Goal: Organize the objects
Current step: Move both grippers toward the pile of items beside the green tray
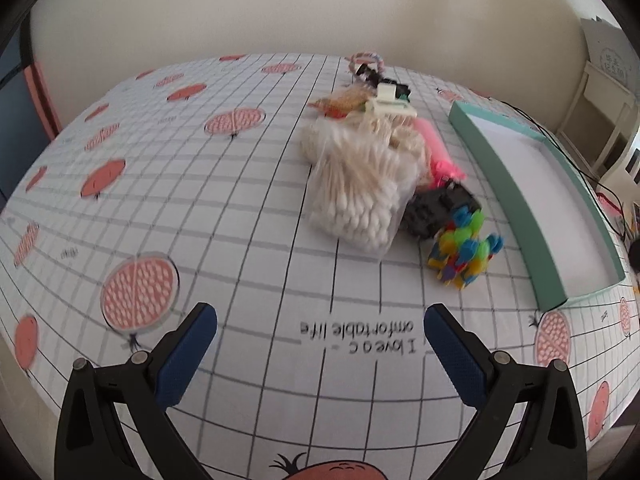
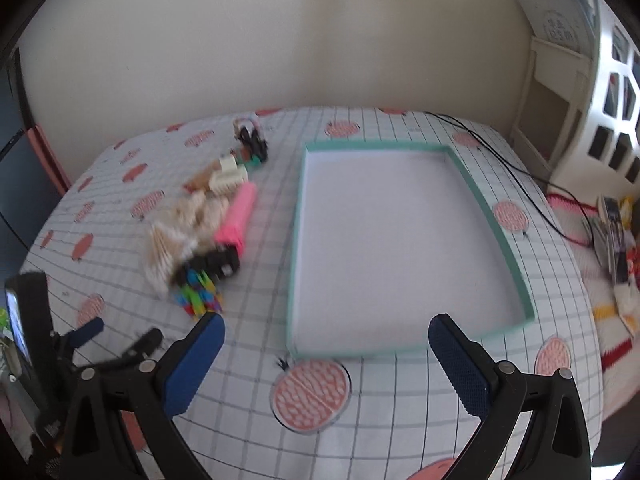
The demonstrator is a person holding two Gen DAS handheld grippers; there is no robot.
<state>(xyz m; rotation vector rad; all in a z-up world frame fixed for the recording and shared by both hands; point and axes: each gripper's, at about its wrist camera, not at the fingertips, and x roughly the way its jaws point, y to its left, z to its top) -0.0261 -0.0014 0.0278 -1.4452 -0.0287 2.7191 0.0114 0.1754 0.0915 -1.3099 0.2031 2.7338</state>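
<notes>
A pile of small items lies on the patterned bedsheet: a clear bag of cotton swabs, a pink tube, a black block, a bundle of coloured clips and cream clips. To the pile's right sits a shallow teal tray with a bare white floor. My left gripper hovers open in front of the pile, nothing between its fingers. My right gripper is open at the tray's near edge. The left gripper also shows at lower left in the right wrist view.
The bed meets a cream wall behind. A black cable trails across the sheet right of the tray. A white shelf unit stands at right, with clutter beside the bed. A loop of rope lies behind the pile.
</notes>
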